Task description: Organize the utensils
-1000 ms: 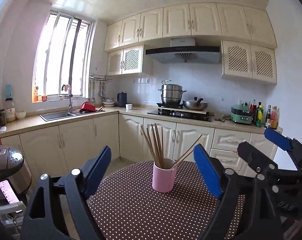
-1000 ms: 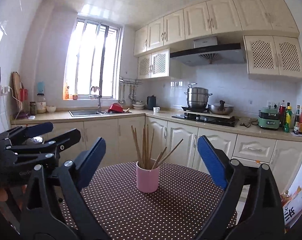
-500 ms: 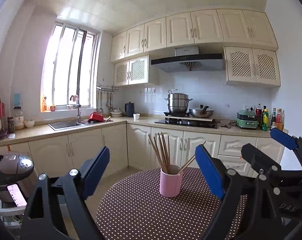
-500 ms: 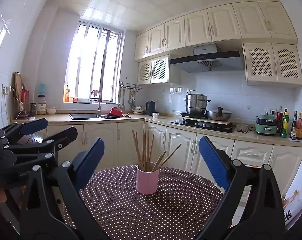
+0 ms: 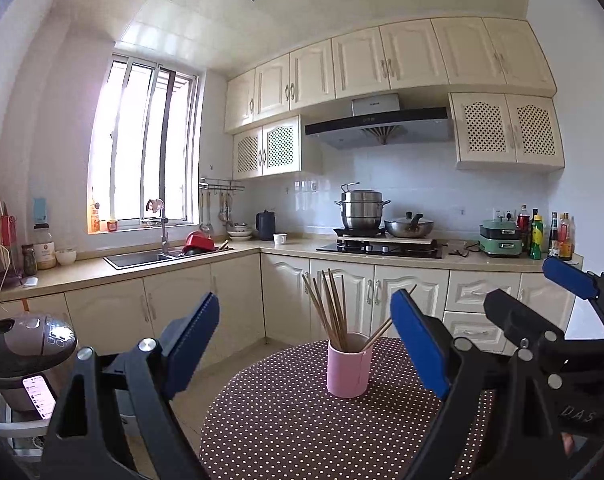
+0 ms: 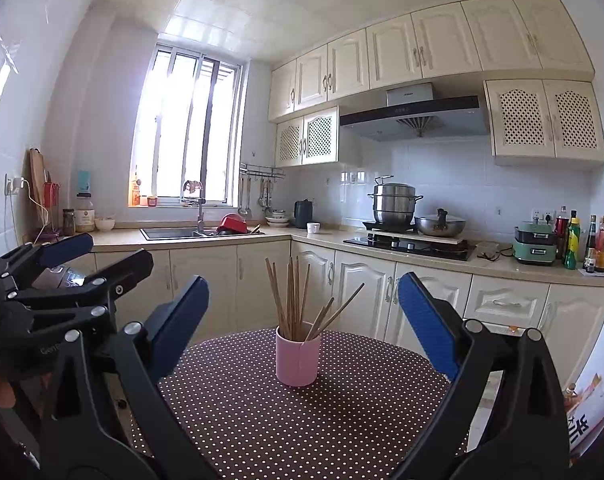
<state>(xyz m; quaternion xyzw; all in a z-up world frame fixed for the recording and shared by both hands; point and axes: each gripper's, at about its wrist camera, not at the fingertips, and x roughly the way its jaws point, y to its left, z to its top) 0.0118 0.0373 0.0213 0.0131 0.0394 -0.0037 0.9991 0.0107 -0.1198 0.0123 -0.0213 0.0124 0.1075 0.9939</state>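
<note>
Far left, low beside the table: a dark rice cooker (image 5: 26, 344) with a lit phone (image 5: 40, 396) leaning against its front. Along the left counter sit a jar (image 5: 44, 246) and a small white bowl (image 5: 66, 257), then the sink (image 5: 138, 258) under the window, with a red item (image 5: 198, 242) just beside the basin. Left gripper (image 5: 305, 354) is held level over the near edge of the table (image 5: 286, 420) (brown cloth, white dots), blue pads spread wide, nothing between them touching either pad. Centre of scene: pink cup (image 5: 349, 369) stands upright on the table, well ahead of both grippers, holding a bundle of wooden chopsticks (image 5: 331, 310); most lean left or stand near upright, a couple splay out to the right. Behind it, on the hob, a stacked steel steamer pot (image 5: 361, 210) and a lidded wok (image 5: 409, 227) side by side. Right gripper (image 6: 303, 328) is also level and spread wide, empty, the cup framed in the gap but well apart from the pads. Far right on the counter: a green cooker (image 5: 501, 236), then a cluster of bottles (image 5: 549, 236) in the corner.
</note>
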